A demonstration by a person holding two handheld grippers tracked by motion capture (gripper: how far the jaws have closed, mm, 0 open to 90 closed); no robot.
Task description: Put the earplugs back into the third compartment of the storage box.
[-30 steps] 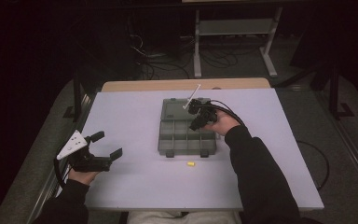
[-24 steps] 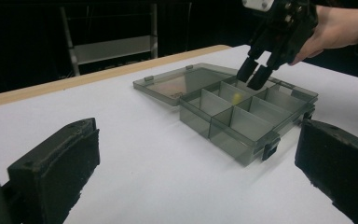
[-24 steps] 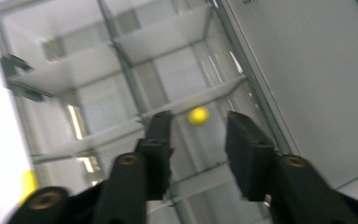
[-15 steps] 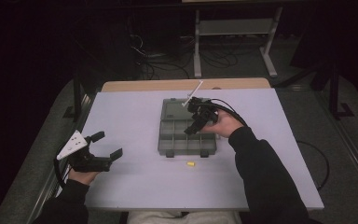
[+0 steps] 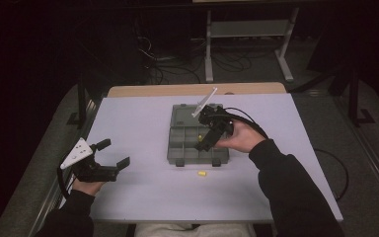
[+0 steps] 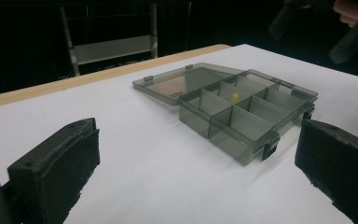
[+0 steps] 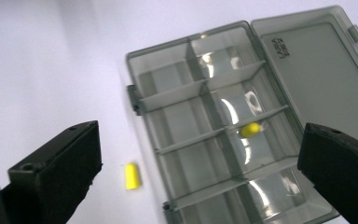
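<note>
Since the earlier frame, my right tongs [image 5: 208, 134] have risen, just opening, released; left tongs [image 5: 112, 154] released. Two yellow plugs: one [image 7: 250, 129] in the organizer box [image 5: 177, 148], one [image 5: 202, 174] on the desk [image 5: 138, 197].

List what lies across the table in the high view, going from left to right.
Left gripper → loose yellow piece on the white table → right gripper, jaws open and empty, above the open compartment box.
</note>
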